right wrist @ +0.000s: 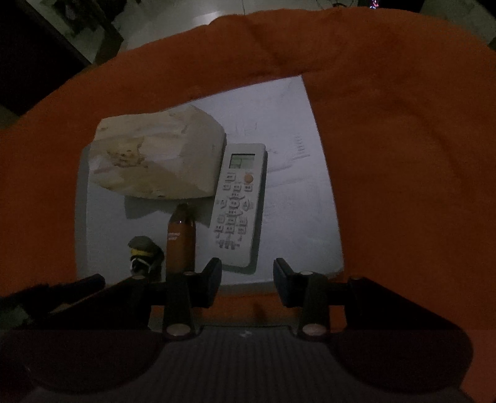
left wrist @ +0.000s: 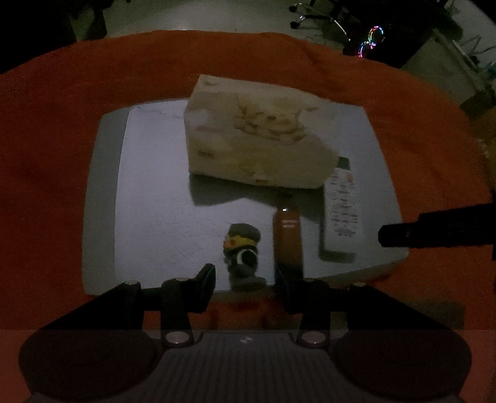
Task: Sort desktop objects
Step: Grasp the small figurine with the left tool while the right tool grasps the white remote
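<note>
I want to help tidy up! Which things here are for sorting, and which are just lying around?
For sorting:
tissue pack
remote control
orange tube
small toy figure

Just lying around:
orange cloth
grey tray
office chair
coloured lights

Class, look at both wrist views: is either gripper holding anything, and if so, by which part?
Nothing is held. The left gripper and the right gripper both stand open with empty gaps, short of the small figurine and the remote.
</note>
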Demonstrator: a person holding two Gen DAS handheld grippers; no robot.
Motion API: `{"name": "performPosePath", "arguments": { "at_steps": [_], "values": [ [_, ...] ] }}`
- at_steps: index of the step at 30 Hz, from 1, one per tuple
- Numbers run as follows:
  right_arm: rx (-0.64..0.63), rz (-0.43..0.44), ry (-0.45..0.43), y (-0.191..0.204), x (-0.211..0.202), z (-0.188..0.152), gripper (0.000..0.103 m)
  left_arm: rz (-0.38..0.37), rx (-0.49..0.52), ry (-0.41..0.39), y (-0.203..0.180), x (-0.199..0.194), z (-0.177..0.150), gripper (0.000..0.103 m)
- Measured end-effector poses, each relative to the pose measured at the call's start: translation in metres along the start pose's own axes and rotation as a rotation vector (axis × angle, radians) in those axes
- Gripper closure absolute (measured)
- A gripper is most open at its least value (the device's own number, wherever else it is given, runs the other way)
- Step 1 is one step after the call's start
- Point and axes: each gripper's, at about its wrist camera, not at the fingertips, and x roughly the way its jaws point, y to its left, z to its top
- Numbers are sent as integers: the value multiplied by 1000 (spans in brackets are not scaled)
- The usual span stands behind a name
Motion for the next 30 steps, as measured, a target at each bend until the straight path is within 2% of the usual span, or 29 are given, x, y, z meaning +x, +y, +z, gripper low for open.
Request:
{"name": "performPosePath", "arguments": {
  "at_steps": [3,7,9,12,24,26,27,28,30],
  "values": [
    [9,-4,6,1,9,7,58,-3,-1,7,2,8,2,65],
    [16,-25,-16,2,18,14,35,4,-29,0,7,16,4,64],
    [14,-34,-22,3,22,17,34,0,-47,4,8,20,5,63],
    [27,-36,-16,2,30,23,34,-6,-63,-3,8,23,7,54],
    [29,-48,-6,16,54,41,34,-21,-82,32,7,32,14,54],
    [23,-49,-4,20,57,43,34,-22,-75,40,7,34,14,56],
    [17,-51,0,22,60,43,34,-22,-70,44,6,34,14,59],
    [12,-53,4,24,62,43,34,-22,-61,53,6,36,14,68],
    [2,-69,4,27,65,41,35,-15,-70,78,7,39,14,75]
  ]
}}
